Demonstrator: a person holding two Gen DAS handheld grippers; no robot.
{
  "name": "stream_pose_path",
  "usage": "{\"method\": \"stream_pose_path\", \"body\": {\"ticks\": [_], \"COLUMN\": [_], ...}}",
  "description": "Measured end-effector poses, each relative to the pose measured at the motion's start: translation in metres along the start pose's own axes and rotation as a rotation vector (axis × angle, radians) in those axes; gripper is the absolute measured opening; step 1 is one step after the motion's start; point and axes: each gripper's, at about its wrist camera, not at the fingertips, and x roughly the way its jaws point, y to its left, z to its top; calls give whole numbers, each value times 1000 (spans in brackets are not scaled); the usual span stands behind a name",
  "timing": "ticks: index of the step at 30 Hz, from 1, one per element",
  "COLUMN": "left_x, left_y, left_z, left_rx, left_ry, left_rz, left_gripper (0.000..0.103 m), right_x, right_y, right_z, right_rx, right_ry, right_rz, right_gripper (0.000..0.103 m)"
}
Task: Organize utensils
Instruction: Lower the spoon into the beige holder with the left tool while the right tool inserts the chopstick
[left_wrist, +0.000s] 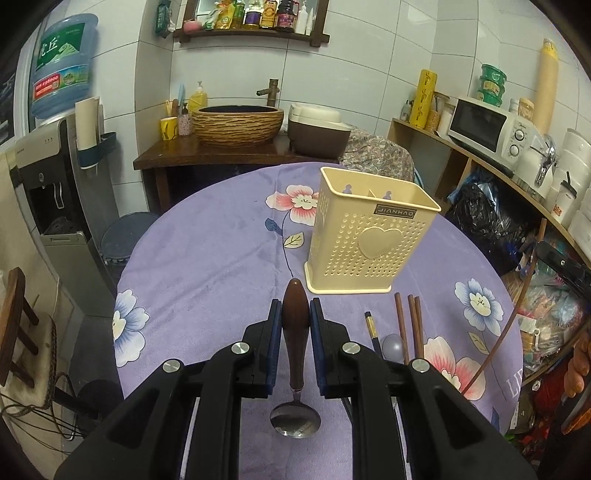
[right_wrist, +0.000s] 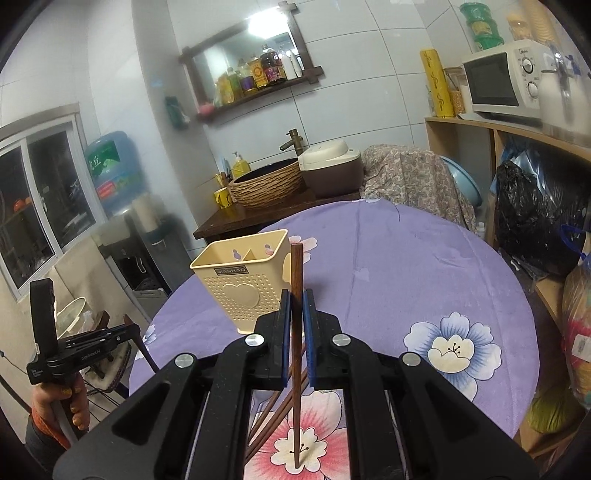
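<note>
Only left gripper (left_wrist: 295, 314) view shows clamped spoon (left_wrist: 295, 369).

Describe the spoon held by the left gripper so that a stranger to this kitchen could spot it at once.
Start at the round table with the purple flowered cloth, then find the cream perforated plastic utensil holder. Just in front of it, the left gripper clasps a metal spoon with a dark brown wooden handle; the neighbouring utensils on the cloth are thin brown wooden chopsticks.
</note>
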Motion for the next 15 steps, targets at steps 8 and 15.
{"method": "stream_pose_path", "body": {"ticks": [8,15], "left_x": [-6,-29], "left_y": [4,-1], "left_z": [13,70], "left_rx": [9,16], "left_ry": [-24,-103], "left_rz": [12,-15], "left_gripper": [16,16], "right_x": [-1,-3], "right_y": [8,26], "right_z": [9,59], "right_rx": [-30,-67], "right_ry": [-11,-68], "right_rz": [4,40], "right_gripper": [7,7]}}
